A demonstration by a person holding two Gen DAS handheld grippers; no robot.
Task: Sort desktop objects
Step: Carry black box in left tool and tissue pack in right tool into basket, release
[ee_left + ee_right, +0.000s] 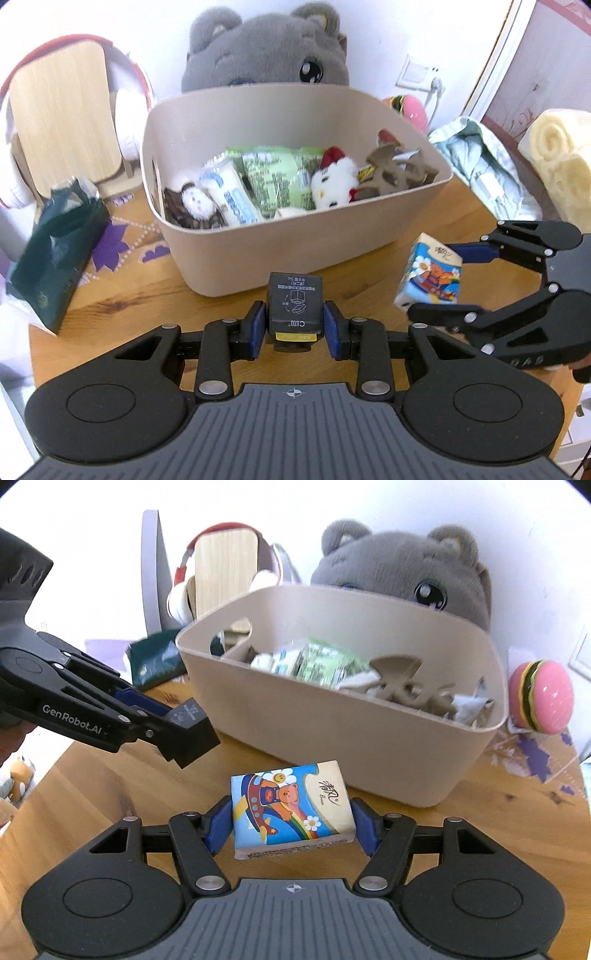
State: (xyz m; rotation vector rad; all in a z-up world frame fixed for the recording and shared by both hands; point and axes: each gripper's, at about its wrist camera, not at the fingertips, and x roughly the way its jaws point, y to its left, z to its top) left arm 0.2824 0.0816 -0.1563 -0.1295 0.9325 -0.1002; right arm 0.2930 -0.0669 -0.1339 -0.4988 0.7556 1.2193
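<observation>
Your left hand-held gripper (294,325) is clamped on a small black box (295,308), blue pads (258,329) pressing its two side faces. The box's long axis runs along the fingers, pointing away from you toward the bin; the printed top face is up, the yellow-labelled end nearest the camera. It sits above the wooden counter (122,299), just short of the bin's near wall.

Your right hand-held gripper (291,821) is closed on a tissue pack (291,806) with the cartoon bear print, pads on its two short ends. The pack's long axis lies across the jaws, left to right, printed face up and tilted slightly, right end a bit farther from you. The left view shows it held off the counter, well right of the black box, near the bin's front right corner.

Past both, the beige bin (236,258) stands on the counter, already holding green snack packs (277,173), a white plush (334,181) with a red cap, a small hedgehog plush (192,206) and a brown cut-out piece (395,170).

A dark green pouch (55,243) lies left of the bin; a burger toy (541,696) to its right. A grey plush bear (266,51) sits behind the bin, headphones on a wooden stand (66,114) to the left.
</observation>
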